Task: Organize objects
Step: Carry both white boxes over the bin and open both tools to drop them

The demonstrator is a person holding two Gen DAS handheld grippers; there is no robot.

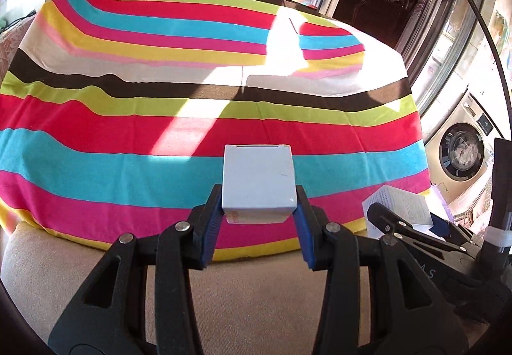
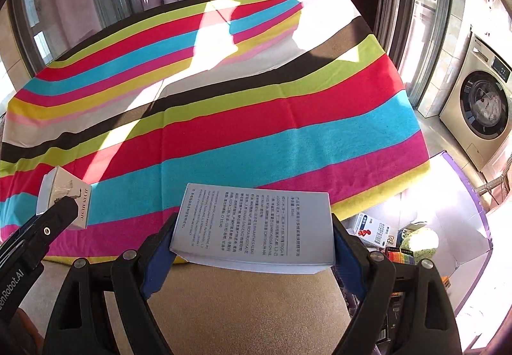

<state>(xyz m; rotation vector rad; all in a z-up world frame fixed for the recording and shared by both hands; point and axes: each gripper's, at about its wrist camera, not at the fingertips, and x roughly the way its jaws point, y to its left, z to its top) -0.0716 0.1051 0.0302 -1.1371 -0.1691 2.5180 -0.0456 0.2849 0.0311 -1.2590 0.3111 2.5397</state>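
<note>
My left gripper [image 1: 258, 217] is shut on a small white cube-shaped box [image 1: 258, 183], held above the near edge of the striped tablecloth [image 1: 128, 118]. The same box [image 2: 56, 191] shows at the left of the right wrist view, gripped by the left gripper [image 2: 65, 207]. My right gripper [image 2: 252, 243] is shut on a flat white box with printed text [image 2: 256, 223], held level over the table's near edge. That box [image 1: 403, 204] and the right gripper [image 1: 384, 217] also show at the lower right of the left wrist view.
A table with a colourful striped cloth [image 2: 256, 99] fills both views. A white open carton [image 2: 448, 227] on the floor at the right holds several small boxes [image 2: 374, 230]. A washing machine [image 2: 480, 111] stands at the far right. A beige cushion [image 2: 249, 307] lies below the grippers.
</note>
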